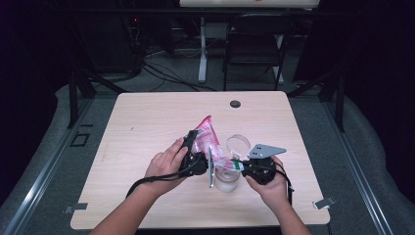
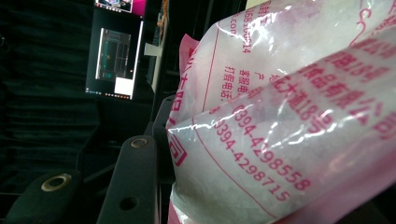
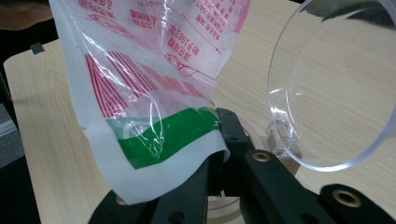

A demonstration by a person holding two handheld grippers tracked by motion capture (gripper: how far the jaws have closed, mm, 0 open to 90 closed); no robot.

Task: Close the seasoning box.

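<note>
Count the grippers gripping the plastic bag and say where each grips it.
2. The left gripper holds the pink-printed plastic bag by its full body; the right gripper pinches its green-striped lower corner over the clear jar.

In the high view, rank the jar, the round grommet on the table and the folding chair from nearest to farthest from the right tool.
From the right tool:
1. Jar: just beside it, toward the left tool.
2. Grommet: near the table's far edge.
3. Folding chair: on the floor beyond the table.
</note>
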